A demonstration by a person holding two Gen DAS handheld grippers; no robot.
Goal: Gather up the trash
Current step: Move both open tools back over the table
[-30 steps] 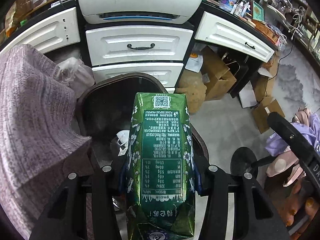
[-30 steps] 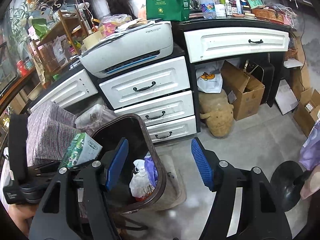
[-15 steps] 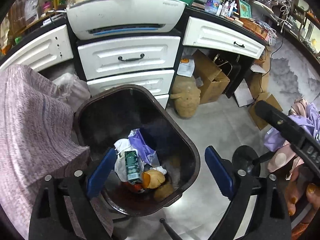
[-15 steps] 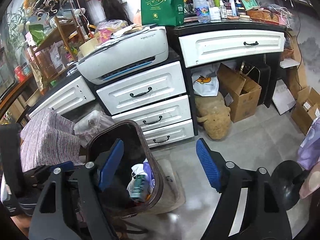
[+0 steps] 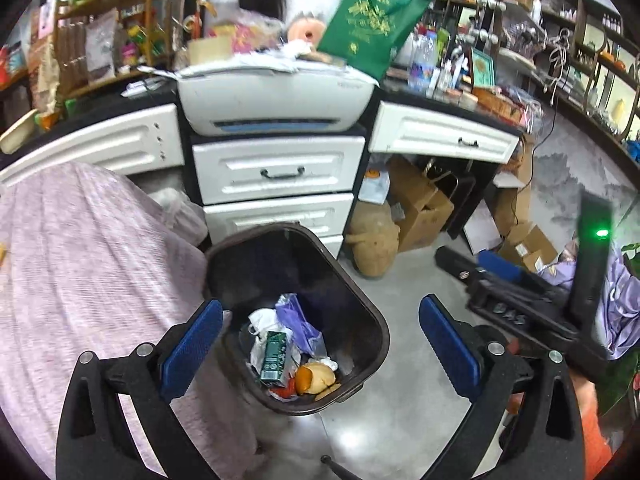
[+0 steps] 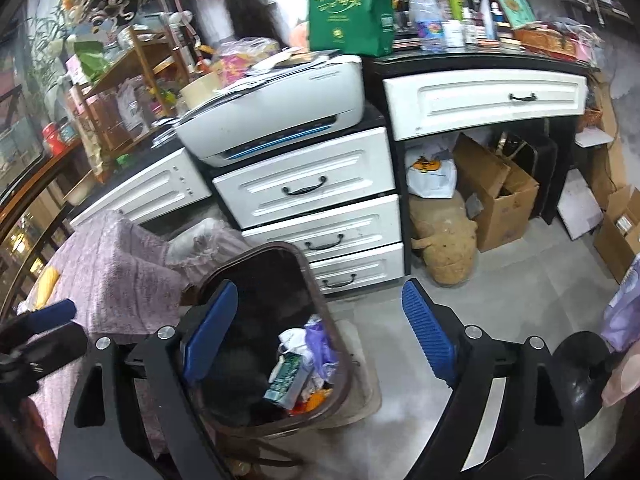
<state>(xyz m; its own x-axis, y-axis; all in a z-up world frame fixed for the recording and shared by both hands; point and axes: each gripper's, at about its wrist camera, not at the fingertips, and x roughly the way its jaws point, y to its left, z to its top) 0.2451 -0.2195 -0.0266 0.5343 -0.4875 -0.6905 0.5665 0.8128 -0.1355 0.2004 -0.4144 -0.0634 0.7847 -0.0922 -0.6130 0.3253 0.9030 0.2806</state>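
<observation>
Both grippers hang over the dark brown bin (image 5: 372,320) with nothing between their blue pads. A second ago the left gripper (image 5: 320,344) clamped the green carton (image 5: 275,356); now its jaws are opening, spread very wide, and the carton lies down inside the bin on the white and purple wrappers (image 5: 298,320), just beside an orange peel (image 5: 305,378). The left view has also lifted, so the bin looks farther below. The right gripper (image 6: 320,336) has hardly shifted; its jaws are opening too, wider than before, empty. Behind the bin stand white drawers (image 6: 308,188) and a printer (image 6: 276,108), with a mauve cloth (image 5: 80,264) to the left.
</observation>
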